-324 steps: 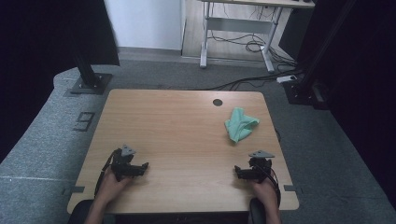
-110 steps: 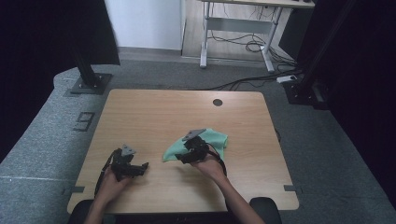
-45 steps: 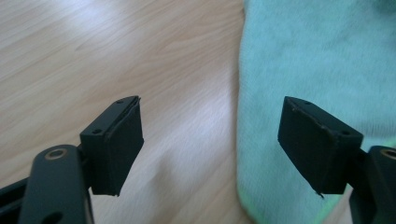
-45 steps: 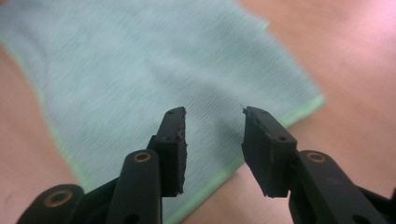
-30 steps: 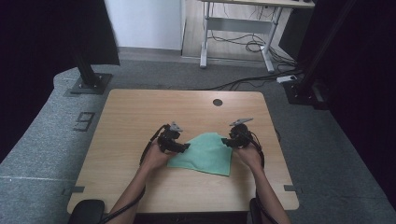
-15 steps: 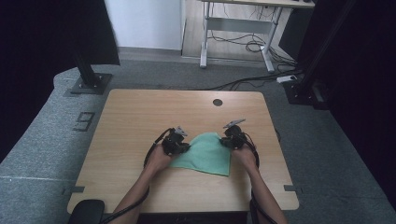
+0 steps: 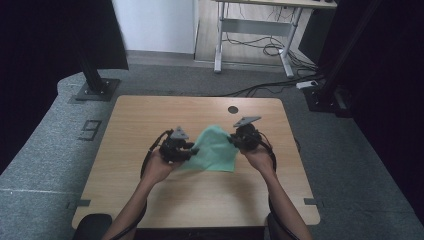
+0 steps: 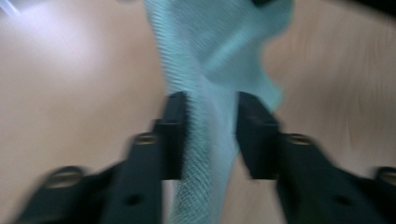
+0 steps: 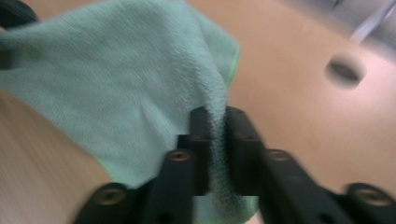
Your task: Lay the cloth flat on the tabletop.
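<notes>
Right gripper view: the right gripper (image 9: 217,140) is clamped on a cloth (image 9: 116,88) edge. The left gripper (image 8: 210,135) has a fold between parted jaws. The cloth hangs between them above the surface (image 7: 150,120). Probably a spread or fold: keep the edge taut and both corners level.
</notes>
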